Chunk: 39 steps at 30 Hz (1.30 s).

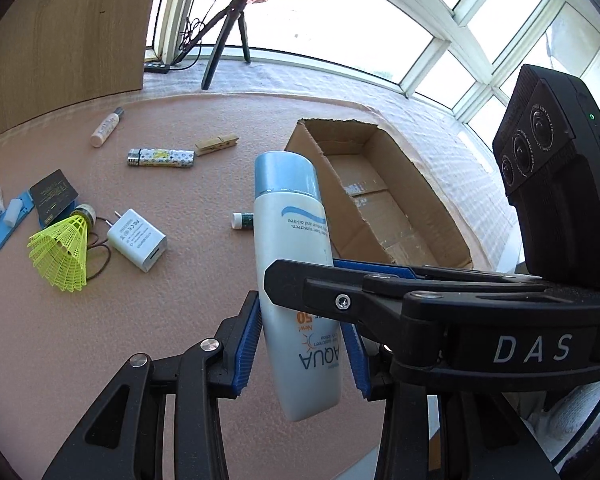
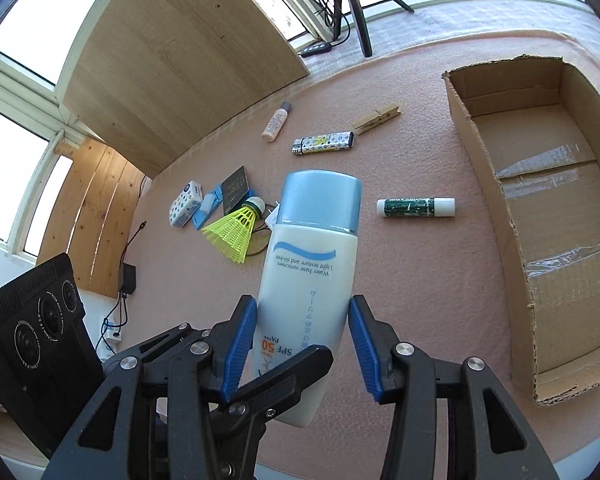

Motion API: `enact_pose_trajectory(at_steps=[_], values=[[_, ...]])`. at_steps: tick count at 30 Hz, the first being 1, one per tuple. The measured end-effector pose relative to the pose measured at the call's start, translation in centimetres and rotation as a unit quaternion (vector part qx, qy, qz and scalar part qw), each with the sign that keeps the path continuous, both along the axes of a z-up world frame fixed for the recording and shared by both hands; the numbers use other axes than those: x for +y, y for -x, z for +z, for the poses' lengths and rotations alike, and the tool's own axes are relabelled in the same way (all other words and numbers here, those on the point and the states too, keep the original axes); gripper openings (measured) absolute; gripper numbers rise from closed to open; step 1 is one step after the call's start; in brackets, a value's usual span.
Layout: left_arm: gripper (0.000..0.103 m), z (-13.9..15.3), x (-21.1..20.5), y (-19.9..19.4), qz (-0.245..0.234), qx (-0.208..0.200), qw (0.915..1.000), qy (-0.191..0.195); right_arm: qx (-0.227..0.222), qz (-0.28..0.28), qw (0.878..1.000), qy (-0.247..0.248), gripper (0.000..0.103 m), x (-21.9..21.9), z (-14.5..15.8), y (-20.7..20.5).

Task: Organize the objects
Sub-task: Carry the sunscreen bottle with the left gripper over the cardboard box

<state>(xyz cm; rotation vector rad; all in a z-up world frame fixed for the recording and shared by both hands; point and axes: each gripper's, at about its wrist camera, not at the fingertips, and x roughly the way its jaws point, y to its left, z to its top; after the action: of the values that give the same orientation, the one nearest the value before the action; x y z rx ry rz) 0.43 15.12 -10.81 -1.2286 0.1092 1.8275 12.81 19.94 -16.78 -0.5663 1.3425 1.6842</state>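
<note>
While both hand-held grippers point down toward the bench [image 2: 400, 272], we see them sharing one thing: a white sunscreen bottle [image 2: 312, 272] with a pale blue cap, held above the surface. The right hand-held gripper [image 2: 302, 344] stands partly open, its blue pads [image 2: 240, 344] on either side of the bottle's lower body; the left pad touches the bottle, while the right pad seems just apart from it, though we cannot be sure. The left hand-held gripper [image 1: 302, 340] is likewise partly open, its blue pads pressed against the bottle [image 1: 296, 264] near the base. In the left wrist view, the right tool crosses in front and covers part of the label.

Beyond the bottle, to its right, lies an open cardboard box [image 2: 476, 152], its near end cut off by the picture's edge. Between bottle and box rests a green and white stick [image 2: 416, 207]; in the left view the bottle hides most of it. Farther off lie a patterned lighter [image 2: 324, 143], a wooden clothespin [image 2: 376, 119] and a small cream tube [image 2: 275, 122]. To the left sit a yellow shuttlecock [image 2: 236, 232], a white charger [image 1: 137, 245], largely hidden in the right view, a dark card on a blue tray, and a patterned white box [image 2: 185, 209]. Their print is too small to read.
</note>
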Motion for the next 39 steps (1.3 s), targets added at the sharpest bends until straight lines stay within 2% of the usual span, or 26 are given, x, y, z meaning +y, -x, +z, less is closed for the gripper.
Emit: enact_pose_trajectory(at_steps=[15, 28, 29, 30, 32, 39], values=[[0.043, 0.5, 12.6, -4.2, -0.070, 0.013, 0.9974, -0.009, -0.019, -0.085, 0.996, -0.017, 0.044, -0.4, 0.7, -12.3], [0.043, -0.5, 16.0, -6.0, -0.089, 0.020, 0.9958, 0.010, -0.020, -0.095, 0.995, -0.011, 0.045, -0.1, -0.6, -16.2], [0.049, -0.6, 16.1, -5.9, -0.092, 0.024, 0.9953, 0.016, -0.022, -0.095, 0.995, -0.012, 0.046, -0.2, -0.6, -16.4], [0.068, -0.6, 16.2, -6.0, -0.092, 0.030, 0.9950, 0.024, -0.027, -0.097, 0.995, -0.014, 0.050, -0.2, -0.6, -16.5], [0.083, -0.4, 15.9, -6.2, -0.081, 0.047, 0.9951, 0.031, -0.045, -0.105, 0.993, -0.021, 0.075, -0.2, -0.4, -16.7], [0.083, -0.4, 14.6, -5.6, -0.074, 0.035, 0.9962, 0.028, -0.066, -0.114, 0.990, -0.041, 0.077, -0.5, 0.4, -16.8]])
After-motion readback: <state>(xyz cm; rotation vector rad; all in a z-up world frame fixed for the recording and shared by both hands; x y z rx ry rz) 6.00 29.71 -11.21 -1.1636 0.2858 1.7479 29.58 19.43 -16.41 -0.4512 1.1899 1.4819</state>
